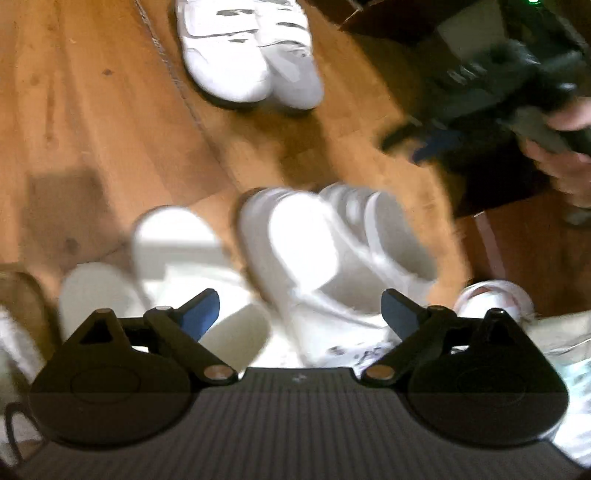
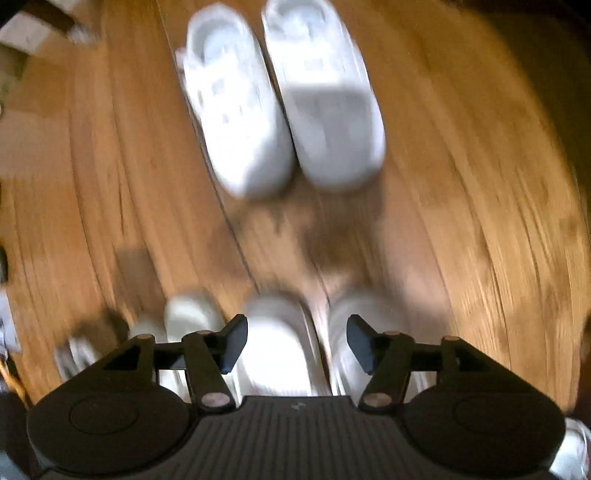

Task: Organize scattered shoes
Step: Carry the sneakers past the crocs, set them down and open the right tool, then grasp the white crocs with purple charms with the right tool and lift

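A pair of white strapped sneakers (image 1: 249, 51) stands side by side on the wooden floor ahead; the right wrist view shows this white pair (image 2: 284, 96) too, blurred. Closer in lie two white sneakers (image 1: 332, 251) and a pair of white slippers (image 1: 166, 258). My left gripper (image 1: 299, 314) hangs open just above them, holding nothing. The other gripper (image 1: 498, 96) shows at the upper right of the left wrist view, in a hand (image 1: 569, 158). My right gripper (image 2: 297, 343) is open over two white sneaker toes (image 2: 280, 343), empty.
A dark box (image 1: 388, 18) sits at the back right. Another white shoe (image 1: 495, 295) and pale paper or fabric (image 1: 565, 339) lie at the right. Bare wooden floor (image 1: 92, 110) stretches to the left. Small items (image 2: 74, 354) lie at the lower left in the right wrist view.
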Demonstrator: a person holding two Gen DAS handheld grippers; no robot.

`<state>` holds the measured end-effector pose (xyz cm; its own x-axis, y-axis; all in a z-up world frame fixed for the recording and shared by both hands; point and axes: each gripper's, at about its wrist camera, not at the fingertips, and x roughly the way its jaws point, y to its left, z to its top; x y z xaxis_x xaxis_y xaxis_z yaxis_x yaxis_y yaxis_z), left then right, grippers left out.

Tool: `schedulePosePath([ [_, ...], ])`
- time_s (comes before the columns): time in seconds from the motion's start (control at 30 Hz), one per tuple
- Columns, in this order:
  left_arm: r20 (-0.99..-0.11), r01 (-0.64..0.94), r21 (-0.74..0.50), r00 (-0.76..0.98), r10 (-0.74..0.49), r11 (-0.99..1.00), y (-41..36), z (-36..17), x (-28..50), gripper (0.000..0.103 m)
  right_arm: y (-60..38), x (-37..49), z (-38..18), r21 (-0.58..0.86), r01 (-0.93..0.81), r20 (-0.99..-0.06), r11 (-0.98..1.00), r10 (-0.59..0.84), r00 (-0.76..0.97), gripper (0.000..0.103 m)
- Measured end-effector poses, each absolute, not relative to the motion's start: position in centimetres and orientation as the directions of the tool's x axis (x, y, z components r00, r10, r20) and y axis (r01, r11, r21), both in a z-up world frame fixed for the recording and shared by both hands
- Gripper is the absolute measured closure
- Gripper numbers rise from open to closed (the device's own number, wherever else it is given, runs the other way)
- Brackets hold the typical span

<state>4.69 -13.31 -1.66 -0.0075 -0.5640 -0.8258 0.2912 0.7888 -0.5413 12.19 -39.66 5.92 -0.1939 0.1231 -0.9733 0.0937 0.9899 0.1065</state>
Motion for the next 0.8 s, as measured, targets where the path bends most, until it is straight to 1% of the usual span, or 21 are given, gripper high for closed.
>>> schedulePosePath([
  [0.07, -0.841, 0.321, -0.521, -0.035, -0.54, 0.791, -13.6, -1.9, 3.6, 0.008, -39.4, 10.1, 5.1, 0.09, 0.058, -0.962, 0.994, 0.102, -0.252, 0.042],
  [0.17, -0.816, 0.338, -0.564, -0.085, -0.572, 0.754, -14.4, -1.9, 2.1, 0.008, -39.0, 8.2, 3.6, 0.084, 0.034, -0.946, 0.996, 0.09, -0.311, 0.041],
  [0.27, -0.822, 0.359, -0.552, -0.084, -0.563, 0.752, -15.0, -1.7, 0.7, 0.008, -38.6, 7.3, 1.6, 0.057, 0.026, -0.931, 0.998, 0.063, -0.359, 0.04],
  [0.47, -0.817, 0.34, -0.564, -0.098, -0.568, 0.753, -15.6, -2.4, -0.3, 0.008, -37.8, 6.7, -1.1, 0.01, -0.007, -0.912, 1.0, 0.006, -0.41, 0.036],
  [0.57, -0.814, 0.341, -0.569, -0.105, -0.571, 0.749, -15.8, -2.5, -0.6, 0.008, -38.2, 6.9, -2.2, -0.008, -0.022, -0.906, 1.0, -0.016, -0.424, 0.032],
  [0.73, -0.831, 0.362, -0.536, -0.063, -0.553, 0.763, -15.7, -2.0, -1.2, 0.008, -37.6, 6.7, -4.4, -0.054, -0.066, -0.881, 0.996, -0.079, -0.466, 0.032],
  [0.77, -0.831, 0.36, -0.533, -0.055, -0.553, 0.766, -15.5, -1.9, -1.3, 0.008, -37.3, 6.3, -5.4, -0.069, -0.085, -0.871, 0.994, -0.101, -0.48, 0.035],
  [0.8, -0.831, 0.356, -0.533, -0.048, -0.555, 0.768, -15.3, -1.8, -1.3, 0.008, -37.1, 5.9, -6.1, -0.07, -0.101, -0.869, 0.992, -0.111, -0.483, 0.048],
])
